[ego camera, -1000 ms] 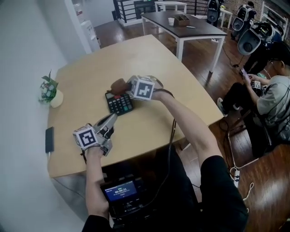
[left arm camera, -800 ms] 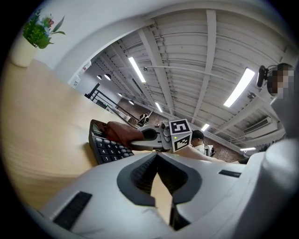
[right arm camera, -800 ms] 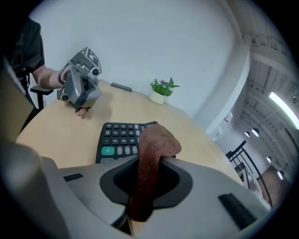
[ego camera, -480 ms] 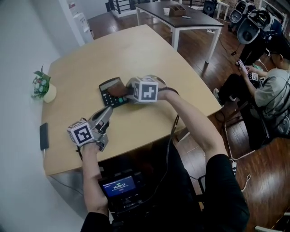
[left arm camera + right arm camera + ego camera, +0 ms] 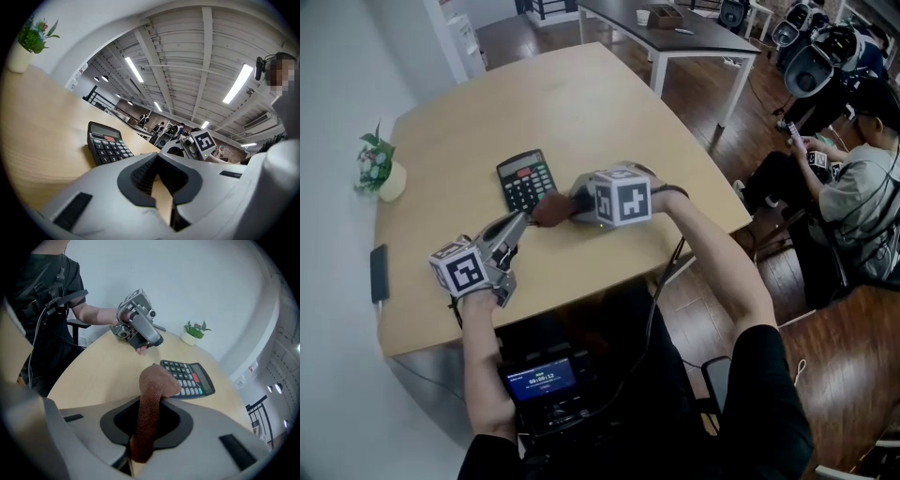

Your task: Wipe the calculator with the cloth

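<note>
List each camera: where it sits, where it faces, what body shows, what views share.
Head view: on the head, down at the table; left gripper, right gripper, forearms.
Left gripper view: rides that gripper, level across the table at the calculator; shut jaws.
Right gripper view: rides that gripper, down past its cloth; torso, left gripper.
All share the calculator.

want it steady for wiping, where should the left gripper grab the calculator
Probably the calculator by its near-left corner, low from where the left gripper sits: it lies flat, keys up, and the right gripper holds the cloth at its right.
</note>
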Demonstrator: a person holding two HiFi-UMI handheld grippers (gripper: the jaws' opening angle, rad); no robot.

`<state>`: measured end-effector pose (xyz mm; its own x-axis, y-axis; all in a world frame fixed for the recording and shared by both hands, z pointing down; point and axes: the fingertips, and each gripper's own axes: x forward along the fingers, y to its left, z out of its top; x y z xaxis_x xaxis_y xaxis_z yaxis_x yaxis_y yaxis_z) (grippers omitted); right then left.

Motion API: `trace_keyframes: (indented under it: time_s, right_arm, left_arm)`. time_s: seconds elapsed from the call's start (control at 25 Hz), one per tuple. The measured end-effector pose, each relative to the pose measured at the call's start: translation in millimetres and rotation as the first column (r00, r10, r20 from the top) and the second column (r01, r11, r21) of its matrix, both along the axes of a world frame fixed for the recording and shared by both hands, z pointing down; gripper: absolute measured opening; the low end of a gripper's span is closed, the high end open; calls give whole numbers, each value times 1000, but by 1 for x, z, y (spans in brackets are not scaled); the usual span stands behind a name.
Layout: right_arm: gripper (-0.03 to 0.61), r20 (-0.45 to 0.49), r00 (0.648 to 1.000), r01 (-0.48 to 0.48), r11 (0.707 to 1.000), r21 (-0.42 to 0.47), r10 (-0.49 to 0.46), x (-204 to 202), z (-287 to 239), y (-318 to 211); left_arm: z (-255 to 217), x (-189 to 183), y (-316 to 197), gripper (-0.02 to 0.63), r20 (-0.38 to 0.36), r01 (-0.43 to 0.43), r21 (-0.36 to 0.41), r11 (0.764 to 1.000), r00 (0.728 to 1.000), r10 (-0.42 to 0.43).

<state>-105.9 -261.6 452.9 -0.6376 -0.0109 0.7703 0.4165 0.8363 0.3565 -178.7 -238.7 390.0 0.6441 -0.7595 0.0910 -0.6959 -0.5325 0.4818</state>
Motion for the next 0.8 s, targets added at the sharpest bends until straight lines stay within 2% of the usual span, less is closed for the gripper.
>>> trace_keyframes:
  time_s: [0.08, 0.16, 0.28, 0.36, 0.4, 0.64, 0.8]
  right_arm:
    - [61, 61, 998, -30, 999, -25, 32, -5, -15, -11]
    - [61, 163, 980, -114, 993, -32, 118, -17, -37, -38]
    - [61, 285, 915, -306, 952, 24, 286, -37, -62, -95]
    - [61, 321, 883, -376, 926, 43, 343, -50, -67, -120]
    - [61, 327, 877, -385, 922, 39, 352, -57, -66, -127]
    - [61, 242, 922, -326, 943, 68, 301, -79, -34, -129]
    - [61, 203, 946, -268, 962, 42, 255, -75, -27, -111]
  left_arm:
    - [0, 0, 0, 11, 4, 2, 4, 1000, 1000, -2]
    - [0, -1, 0, 11, 1, 4, 7, 1000, 1000, -4]
    - [1, -3, -1, 11, -9, 2, 2, 1000, 1000, -2]
    - [0, -4, -1, 11, -21, 4, -1, 1000, 1000, -4]
    - [0, -4, -1, 11, -25, 7, -1, 1000, 1000, -7]
    - [0, -3, -1, 11, -27, 14, -2, 1000, 1000, -15]
    - [-1, -4, -1, 11, -19, 16, -4, 1000, 1000, -16]
